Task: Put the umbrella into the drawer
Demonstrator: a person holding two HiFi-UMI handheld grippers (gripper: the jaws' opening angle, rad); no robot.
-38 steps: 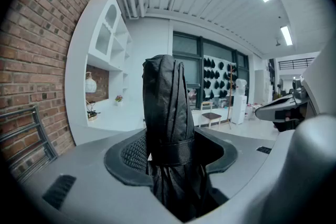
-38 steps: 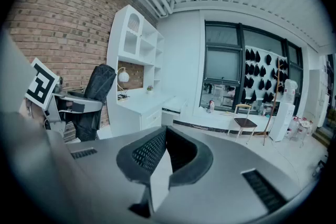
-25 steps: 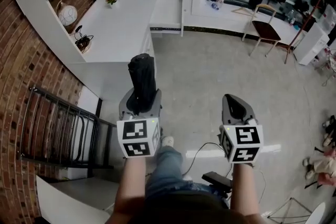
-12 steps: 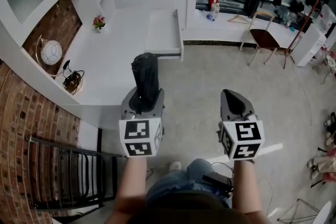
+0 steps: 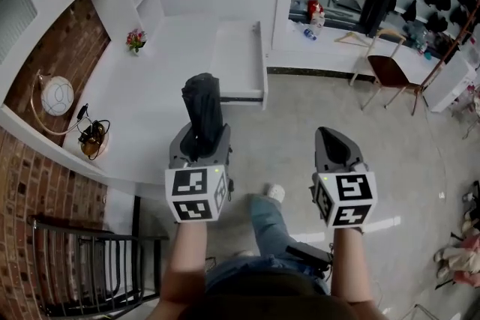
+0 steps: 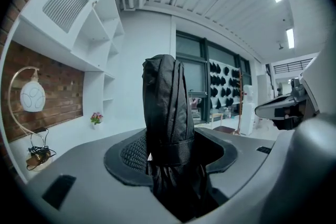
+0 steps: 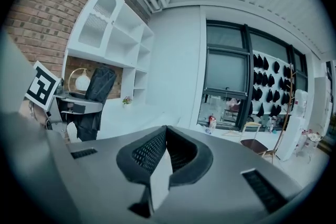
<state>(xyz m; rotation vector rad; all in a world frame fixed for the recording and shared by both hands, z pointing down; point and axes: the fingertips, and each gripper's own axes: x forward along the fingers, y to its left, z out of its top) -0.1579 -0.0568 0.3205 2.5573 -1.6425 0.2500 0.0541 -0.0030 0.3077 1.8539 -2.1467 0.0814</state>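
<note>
The left gripper (image 5: 200, 140) is closed on a folded black cloth umbrella (image 5: 202, 105), low down by its strap. The umbrella stands up from the jaws, a bit tilted. Just beside it, the right gripper (image 5: 332, 135) has its jaws pressed together with nothing in them. Past the umbrella is a long white table (image 5: 165, 86). A flat white drawer (image 5: 240, 56) sticks out from the table's far end, well apart from the umbrella. A small pot of pink flowers (image 5: 136, 40) sits on the table by the wall.
</note>
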